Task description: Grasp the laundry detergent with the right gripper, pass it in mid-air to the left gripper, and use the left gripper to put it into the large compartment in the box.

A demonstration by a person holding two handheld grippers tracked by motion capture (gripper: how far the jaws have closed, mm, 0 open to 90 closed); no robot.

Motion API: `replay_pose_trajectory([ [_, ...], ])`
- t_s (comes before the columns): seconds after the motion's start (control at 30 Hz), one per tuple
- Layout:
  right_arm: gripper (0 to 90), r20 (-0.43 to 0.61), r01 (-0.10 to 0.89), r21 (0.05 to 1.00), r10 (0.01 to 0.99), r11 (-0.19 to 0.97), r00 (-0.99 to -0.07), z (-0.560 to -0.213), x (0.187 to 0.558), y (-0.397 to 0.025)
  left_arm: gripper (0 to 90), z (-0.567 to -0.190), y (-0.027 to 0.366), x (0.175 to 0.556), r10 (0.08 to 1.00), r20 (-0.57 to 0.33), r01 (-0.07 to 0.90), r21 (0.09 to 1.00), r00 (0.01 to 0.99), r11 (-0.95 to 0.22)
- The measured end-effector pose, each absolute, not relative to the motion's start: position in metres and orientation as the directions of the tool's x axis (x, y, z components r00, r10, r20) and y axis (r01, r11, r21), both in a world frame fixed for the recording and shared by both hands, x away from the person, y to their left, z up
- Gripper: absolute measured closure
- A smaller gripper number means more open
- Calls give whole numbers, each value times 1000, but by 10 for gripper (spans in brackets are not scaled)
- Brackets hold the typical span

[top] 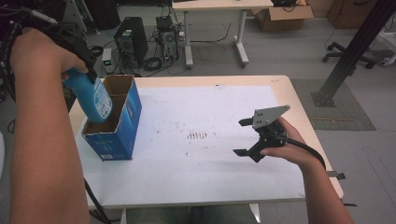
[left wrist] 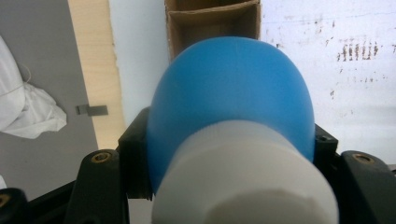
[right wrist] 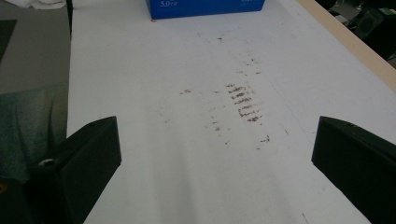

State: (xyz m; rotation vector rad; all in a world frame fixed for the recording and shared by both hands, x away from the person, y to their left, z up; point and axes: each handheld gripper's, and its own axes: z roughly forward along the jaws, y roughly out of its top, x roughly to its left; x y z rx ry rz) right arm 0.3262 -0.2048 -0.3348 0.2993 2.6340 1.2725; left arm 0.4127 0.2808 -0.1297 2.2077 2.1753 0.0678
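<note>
Left hand-held gripper (top: 86,65), upper left of the high view: jaws clamped on a blue bottle (top: 91,95) with a white cap (left wrist: 243,179) (cap end toward the gripper's camera). Bottle tilted, its lower end inside the near compartment of an open blue box (top: 119,123) standing at the left of the desk (top: 280,84).

Right hand-held gripper (top: 246,137), centre right of the high view: jaws spread wide, holding nothing, above the white sheet (top: 210,140). Brown smudges (right wrist: 243,105) mark the sheet's middle.
</note>
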Motion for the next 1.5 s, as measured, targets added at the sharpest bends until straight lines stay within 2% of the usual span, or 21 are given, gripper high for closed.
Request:
replay_pose_trajectory([
  [1.5,15,-80,104,783,265,613,-961,-340,322,-208,380,-241,277,431,999,-3,999,18,36,-36],
])
